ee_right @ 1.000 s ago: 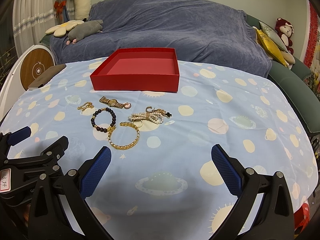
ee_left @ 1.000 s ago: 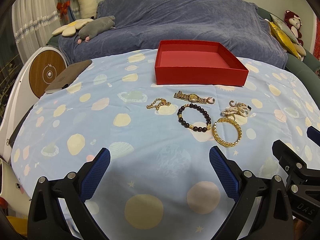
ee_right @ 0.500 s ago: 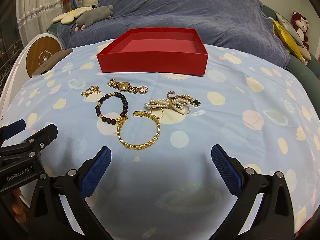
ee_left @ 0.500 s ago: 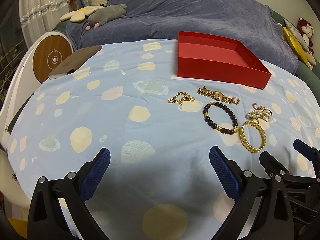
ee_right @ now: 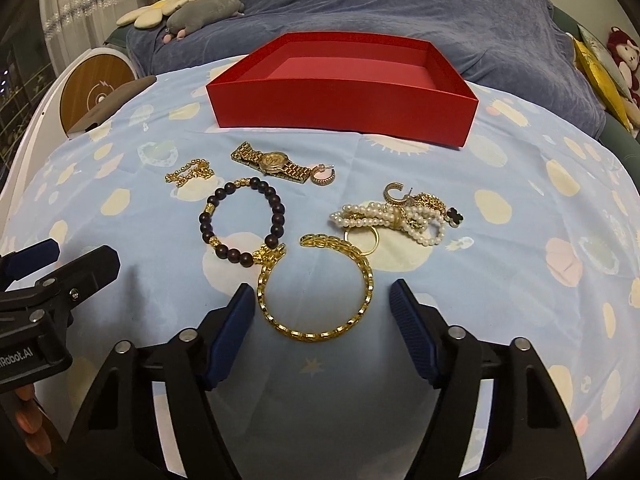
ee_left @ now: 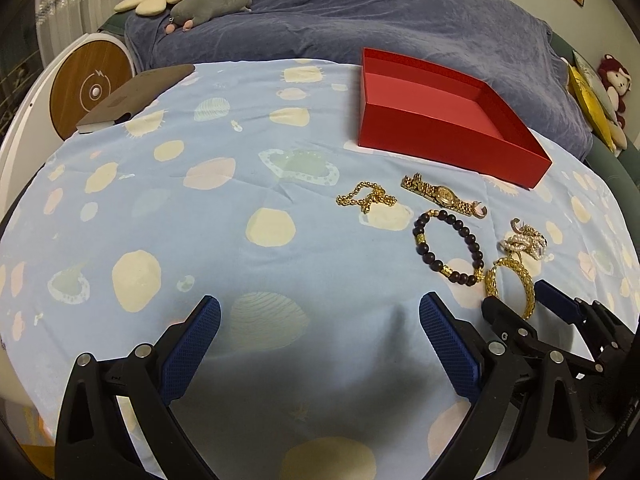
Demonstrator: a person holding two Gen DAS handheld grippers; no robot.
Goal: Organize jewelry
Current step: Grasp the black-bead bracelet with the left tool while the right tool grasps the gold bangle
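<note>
An empty red box (ee_right: 344, 80) (ee_left: 444, 120) stands at the back of the table. In front of it lie a gold watch (ee_right: 272, 162) (ee_left: 440, 194), a thin gold chain (ee_right: 188, 172) (ee_left: 366, 196), a dark bead bracelet (ee_right: 240, 220) (ee_left: 448, 246), a pearl bracelet with earrings (ee_right: 392, 216) (ee_left: 524, 240) and a gold chain bangle (ee_right: 316, 286) (ee_left: 508, 288). My right gripper (ee_right: 322, 312) is open, its fingertips on either side of the bangle's near half. My left gripper (ee_left: 320, 320) is open and empty, left of the jewelry.
The table has a light blue cloth with pale spots (ee_left: 200, 220). A brown flat pad (ee_left: 136, 96) lies at its far left edge. A sofa under a blue cover (ee_right: 400, 12) stands behind, with plush toys (ee_left: 208, 0) on it.
My right gripper has moved forward and down until its fingers flank the gold bangle, and its jaws have narrowed somewhat. My left gripper has drifted left and lower.
</note>
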